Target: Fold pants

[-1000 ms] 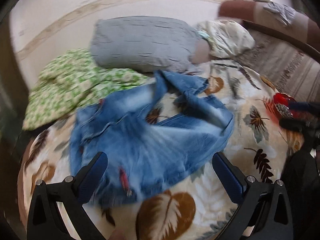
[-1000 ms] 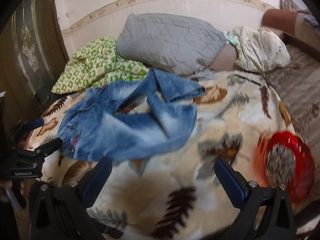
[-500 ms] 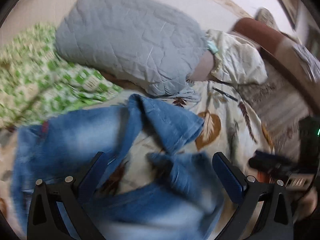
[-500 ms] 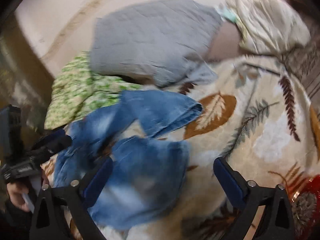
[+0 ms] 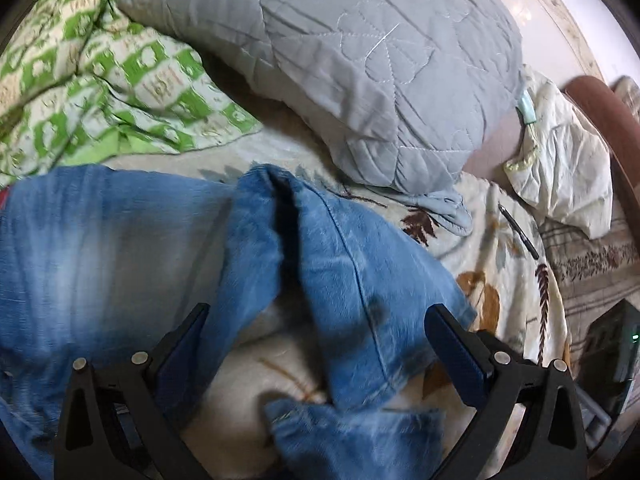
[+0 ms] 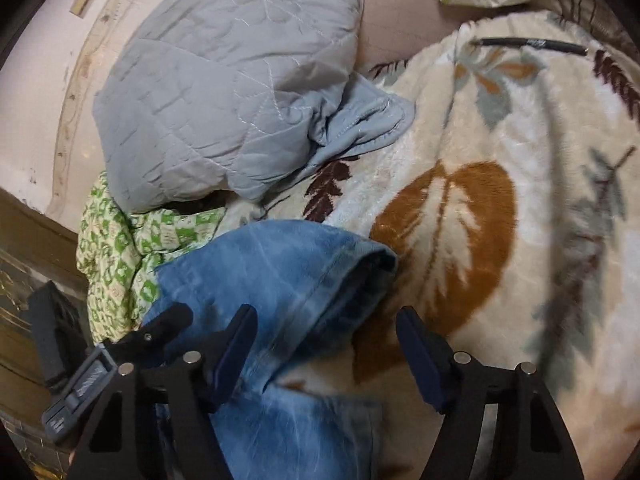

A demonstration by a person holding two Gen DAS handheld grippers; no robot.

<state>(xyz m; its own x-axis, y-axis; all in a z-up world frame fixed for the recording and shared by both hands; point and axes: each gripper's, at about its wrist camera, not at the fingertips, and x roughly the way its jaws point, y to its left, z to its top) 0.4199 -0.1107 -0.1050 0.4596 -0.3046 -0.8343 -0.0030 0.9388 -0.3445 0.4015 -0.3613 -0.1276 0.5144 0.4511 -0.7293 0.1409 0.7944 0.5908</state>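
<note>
Jeans (image 5: 344, 280) lie crumpled on blanket (image 6: 500, 184), right under both our grippers. Left gripper (image 5: 320, 340) spread wide, empty; right gripper (image 6: 326, 344) also wide, over leg hem.

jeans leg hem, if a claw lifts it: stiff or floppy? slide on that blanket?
Probably floppy: the jeans already lie in soft folds, so a lifted hem should drape and trail. Likely heavyish, since the denim looks thick at the hem. The plush blanket may drag on it rather than let it slide.
</note>
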